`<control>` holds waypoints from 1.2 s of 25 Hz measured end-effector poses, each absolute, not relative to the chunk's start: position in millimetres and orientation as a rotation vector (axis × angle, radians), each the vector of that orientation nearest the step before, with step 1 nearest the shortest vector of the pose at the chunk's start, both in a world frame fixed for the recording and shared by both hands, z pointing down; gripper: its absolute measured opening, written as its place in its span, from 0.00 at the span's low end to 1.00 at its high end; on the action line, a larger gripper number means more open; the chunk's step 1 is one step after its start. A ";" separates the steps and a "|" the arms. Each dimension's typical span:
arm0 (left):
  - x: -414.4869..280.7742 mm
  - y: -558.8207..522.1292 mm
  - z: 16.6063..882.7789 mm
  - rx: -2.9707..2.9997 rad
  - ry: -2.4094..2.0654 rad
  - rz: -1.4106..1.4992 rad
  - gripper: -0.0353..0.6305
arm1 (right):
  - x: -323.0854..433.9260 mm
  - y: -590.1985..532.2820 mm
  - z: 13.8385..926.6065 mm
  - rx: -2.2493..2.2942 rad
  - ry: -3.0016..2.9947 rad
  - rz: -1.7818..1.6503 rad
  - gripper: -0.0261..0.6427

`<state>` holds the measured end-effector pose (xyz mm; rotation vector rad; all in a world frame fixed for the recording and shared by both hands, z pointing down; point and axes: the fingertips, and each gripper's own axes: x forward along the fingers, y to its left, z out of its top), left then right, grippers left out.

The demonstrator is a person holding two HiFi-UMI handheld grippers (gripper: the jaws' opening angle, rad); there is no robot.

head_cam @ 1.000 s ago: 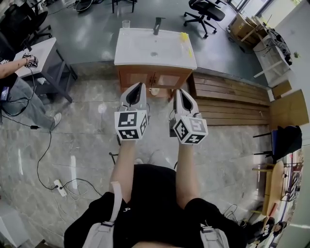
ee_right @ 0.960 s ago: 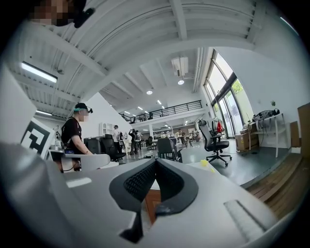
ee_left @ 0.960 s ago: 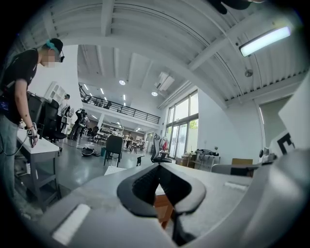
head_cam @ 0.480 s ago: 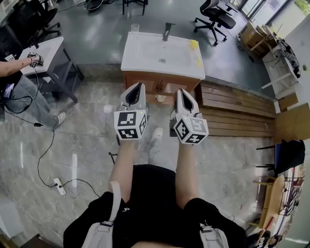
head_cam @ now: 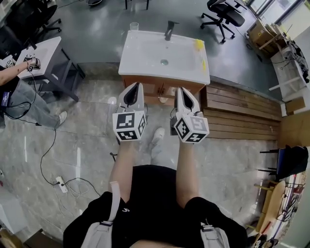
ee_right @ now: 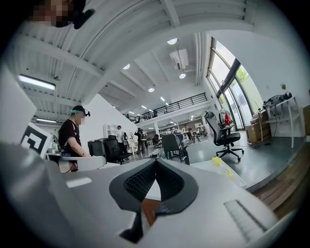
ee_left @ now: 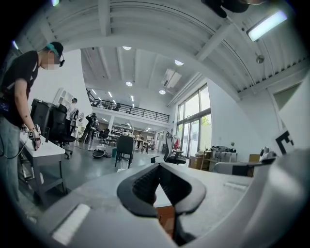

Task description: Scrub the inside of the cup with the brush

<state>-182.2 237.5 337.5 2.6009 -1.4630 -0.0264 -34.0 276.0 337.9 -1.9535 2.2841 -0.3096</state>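
A clear glass cup (head_cam: 133, 26) stands on the back left corner of the white sink basin (head_cam: 145, 53), left of the dark faucet (head_cam: 168, 30). A yellow brush (head_cam: 198, 44) lies along the basin's right rim. My left gripper (head_cam: 135, 87) and right gripper (head_cam: 180, 91) are held side by side in front of the wooden sink cabinet (head_cam: 155, 88), short of the basin. Both are shut and hold nothing. The left gripper view shows the cup (ee_left: 124, 163) beyond the closed left gripper (ee_left: 159, 167). The brush (ee_right: 216, 161) shows to the right of the closed right gripper (ee_right: 155, 162).
A person (head_cam: 14, 92) stands at a grey table (head_cam: 46, 51) to the left. Wooden planks (head_cam: 242, 109) lie to the right of the cabinet. An office chair (head_cam: 227, 14) stands behind the sink. A power strip (head_cam: 60, 184) and cables trail over the floor at the left.
The sink has come nearer and more central in the head view as the person walks toward it. Both grippers stay shut and side by side.
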 end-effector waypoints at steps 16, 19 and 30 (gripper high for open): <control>-91.6 126.9 354.9 2.576 -1.475 0.056 0.05 | 65.9 164.1 346.7 -1.979 2.271 -0.332 0.03; -81.0 103.0 355.9 2.563 -1.493 0.059 0.05 | 78.6 138.7 345.5 -1.963 2.278 -0.331 0.03; -38.7 42.2 350.5 2.554 -1.545 0.055 0.05 | 128.8 77.5 335.9 -1.945 2.285 -0.293 0.03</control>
